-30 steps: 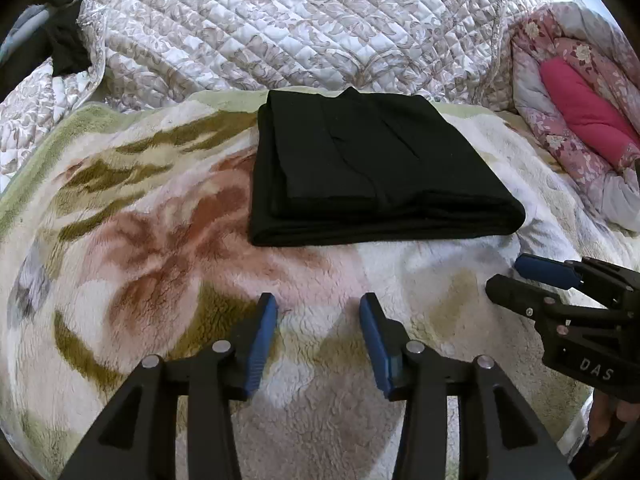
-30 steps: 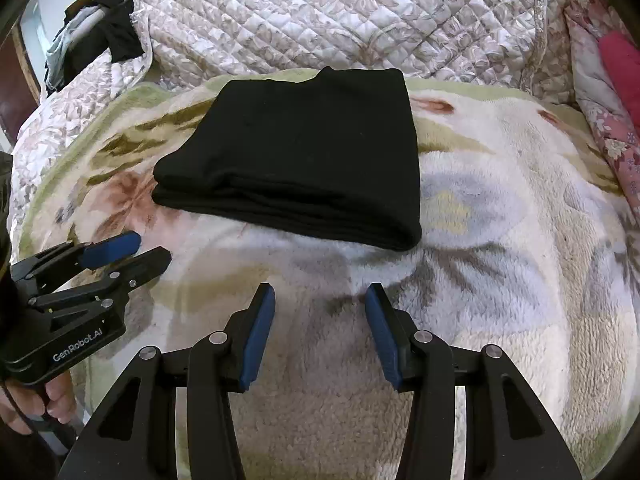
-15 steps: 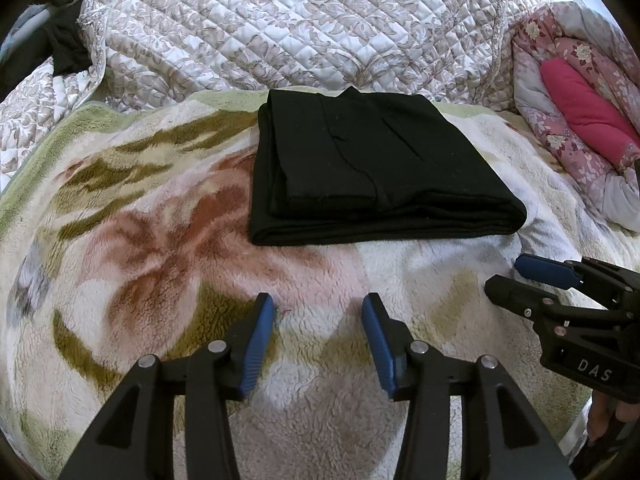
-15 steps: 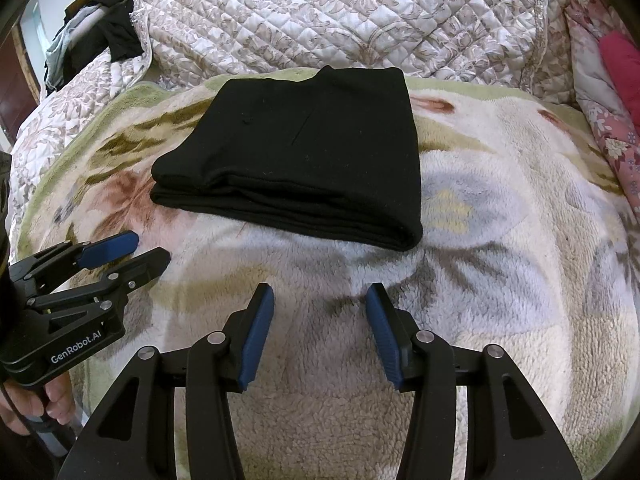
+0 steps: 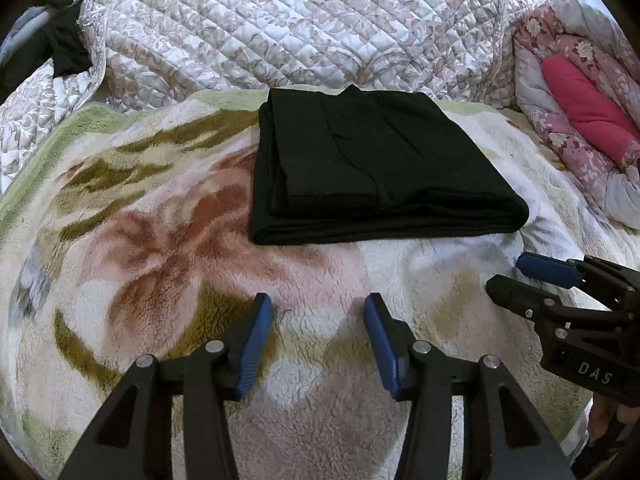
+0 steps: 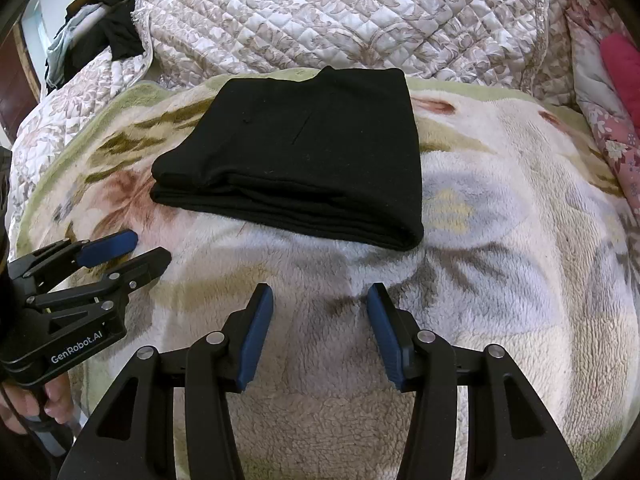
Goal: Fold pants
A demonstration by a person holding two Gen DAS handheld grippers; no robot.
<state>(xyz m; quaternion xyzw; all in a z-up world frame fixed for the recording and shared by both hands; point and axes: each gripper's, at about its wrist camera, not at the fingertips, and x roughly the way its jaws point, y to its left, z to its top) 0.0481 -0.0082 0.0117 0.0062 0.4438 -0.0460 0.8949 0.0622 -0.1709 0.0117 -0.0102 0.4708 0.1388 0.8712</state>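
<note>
**Already folded: black pants lie on the bed, both tools empty**

Pants (image 5: 372, 168) sit as a flat black stack of several layers on the flowered fleece blanket (image 5: 168, 264), at its far edge, just before the quilted bedspread (image 5: 280, 20). Layer edges show along the near and left sides from the left wrist view. How many folds are inside cannot be told; waistband and cuffs cannot be made out against the black cloth.

Left tool (image 5: 318, 308): jaws apart, nothing between the blue pads, held above bare blanket short of the pants. Over the last second its jaws have been opening slightly. Not touching the pants.

Right tool (image 6: 320, 296): jaws apart, empty, likewise above the blanket near the stack's front edge, not touching it.

Each tool appears side-on at the edge of the other's view; bodies are cut off by the frame. Only part of a hand (image 6: 24, 412) gripping the left tool's handle shows.

Right edge: a pink flowered quilt (image 5: 576, 128), partly cropped. Upper left: dark clothes (image 6: 116, 28) in a heap, too dim and distorted to identify.
</note>
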